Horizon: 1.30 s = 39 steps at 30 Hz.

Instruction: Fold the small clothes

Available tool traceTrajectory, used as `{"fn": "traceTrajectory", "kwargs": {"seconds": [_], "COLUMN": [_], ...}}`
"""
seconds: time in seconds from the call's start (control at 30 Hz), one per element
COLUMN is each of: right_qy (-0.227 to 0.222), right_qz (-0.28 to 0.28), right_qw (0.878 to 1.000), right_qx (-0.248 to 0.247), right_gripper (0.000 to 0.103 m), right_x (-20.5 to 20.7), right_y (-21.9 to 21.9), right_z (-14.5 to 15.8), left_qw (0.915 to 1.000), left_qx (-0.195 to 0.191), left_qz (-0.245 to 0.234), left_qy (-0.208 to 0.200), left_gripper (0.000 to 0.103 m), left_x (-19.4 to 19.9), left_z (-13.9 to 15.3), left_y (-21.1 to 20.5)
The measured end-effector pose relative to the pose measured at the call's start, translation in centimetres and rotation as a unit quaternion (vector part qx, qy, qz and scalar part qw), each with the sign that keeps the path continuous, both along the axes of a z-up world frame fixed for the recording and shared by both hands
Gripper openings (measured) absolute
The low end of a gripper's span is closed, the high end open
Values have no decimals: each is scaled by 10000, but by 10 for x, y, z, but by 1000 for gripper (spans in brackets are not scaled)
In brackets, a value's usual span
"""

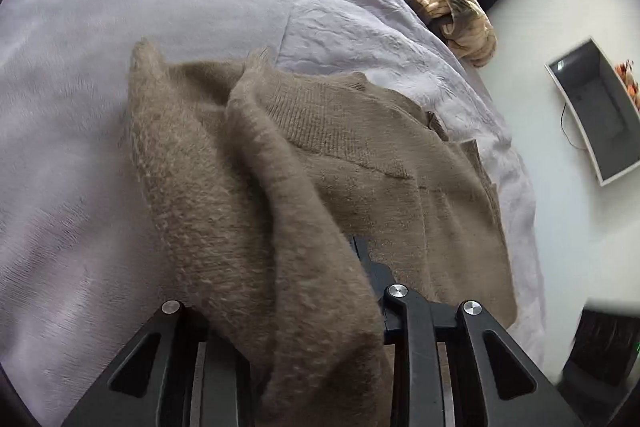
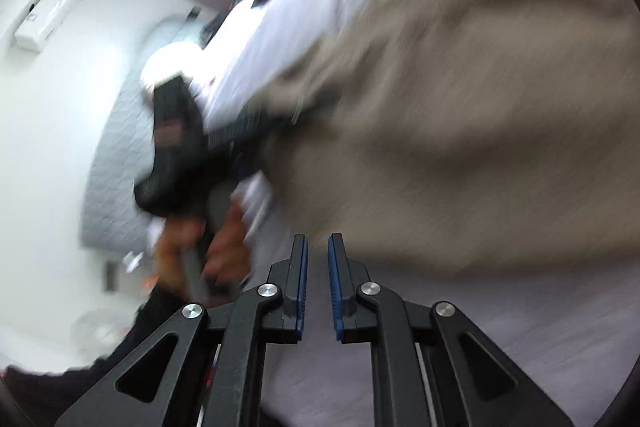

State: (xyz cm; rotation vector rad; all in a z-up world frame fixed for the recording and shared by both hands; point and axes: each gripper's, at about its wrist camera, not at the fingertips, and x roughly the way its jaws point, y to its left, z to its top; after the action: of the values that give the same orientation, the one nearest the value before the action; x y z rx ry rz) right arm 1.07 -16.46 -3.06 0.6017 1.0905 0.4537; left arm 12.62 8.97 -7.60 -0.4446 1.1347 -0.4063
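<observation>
A fuzzy brown sweater [image 1: 360, 155] lies on the pale lilac bed cover [image 1: 80, 107]. One thick fold of it is draped up over my left gripper [image 1: 304, 251]. That gripper is shut on the fold; only its right fingertip [image 1: 359, 251] shows, the other is under the cloth. The right wrist view is blurred: the sweater [image 2: 460, 107] fills the upper right. My right gripper [image 2: 318, 243] hangs above the cover, its blue pads a narrow slit apart with nothing between them. A person's hand [image 2: 224, 247] grasps the other gripper's handle at the left.
A heap of tan and black clothes [image 1: 452, 3] sits at the bed's far right edge. Beyond the edge, on the white floor, are a grey open box [image 1: 596, 115] and a dark object [image 1: 600, 347]. A white wall unit [image 2: 56, 11] is far left.
</observation>
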Motion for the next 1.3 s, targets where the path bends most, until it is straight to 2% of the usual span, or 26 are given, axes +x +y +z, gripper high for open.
{"fn": "traceTrajectory", "kwargs": {"seconds": [0.07, 0.13, 0.2, 0.23, 0.27, 0.37, 0.43, 0.5, 0.63, 0.77, 0.87, 0.97, 1.03, 1.1, 1.13, 1.17, 1.2, 1.27, 1.3], "right_qy": [-176, -225, -11, 236, 352, 247, 224, 270, 37, -132, 71, 168, 115, 92, 89, 80, 76, 67, 37], "right_qz": [-341, -456, -411, -299, -201, -248, -200, -277, -830, -1367, -1621, -1795, -1835, -1856, -1864, -1884, -1920, -2002, -2065], "right_qw": [9984, 9949, 9905, 9873, 9868, 9894, 9940, 9980, 9965, 9900, 9850, 9779, 9747, 9723, 9716, 9703, 9680, 9621, 9560], "right_qx": [-426, -868, -1315, -1541, -1571, -1412, -1050, -507, -52, 318, 586, 1062, 1275, 1419, 1458, 1516, 1616, 1850, 2084], "right_gripper": [13, 13, 13, 12, 13, 12, 12, 12, 12, 13, 13, 10, 10, 10, 10, 10, 10, 12, 20], "right_x": [22, 42, 60, 69, 74, 74, 66, 55, 25, -3, -21, -37, -43, -46, -46, -48, -49, -54, -62], "right_y": [-15, -19, -15, -10, -6, -8, -21, -42, -101, -156, -186, -196, -202, -203, -205, -207, -208, -214, -222], "right_z": [3, -3, -20, -37, -51, -53, -48, -45, -35, -28, -47, -70, -75, -79, -81, -83, -84, -88, -88], "left_qw": [9999, 9993, 9981, 9974, 9965, 9922, 9881, 9844, 9766, 9673, 9586, 9531, 9526, 9553, 9548, 9527, 9487, 9429, 9418], "left_qx": [79, 200, 347, 405, 450, 670, 798, 850, 902, 1072, 1373, 1716, 1768, 1511, 1441, 1464, 1541, 1568, 1544], "left_qz": [29, 19, -14, -38, -84, -290, -456, -624, -1087, -1685, -2096, -2186, -2193, -2239, -2244, -2223, -2186, -2194, -2164], "left_qy": [-148, -324, -516, -602, -699, -1014, -1235, -1407, -1625, -1564, -1354, -1200, -1147, -1203, -1314, -1467, -1686, -1956, -2058], "left_gripper": [29, 28, 28, 28, 28, 26, 26, 26, 26, 26, 27, 28, 39, 69, 74, 85, 91, 91, 91], "left_x": [-4, -9, -13, -14, -15, -20, -21, -22, -22, -19, -19, -21, -24, -28, -32, -36, -42, -50, -54], "left_z": [7, 17, 29, 35, 42, 66, 82, 96, 115, 104, 76, 56, 53, 59, 65, 71, 79, 92, 99], "left_y": [-1, -1, -8, -11, -17, -40, -60, -82, -140, -216, -272, -298, -303, -299, -298, -297, -295, -292, -286]}}
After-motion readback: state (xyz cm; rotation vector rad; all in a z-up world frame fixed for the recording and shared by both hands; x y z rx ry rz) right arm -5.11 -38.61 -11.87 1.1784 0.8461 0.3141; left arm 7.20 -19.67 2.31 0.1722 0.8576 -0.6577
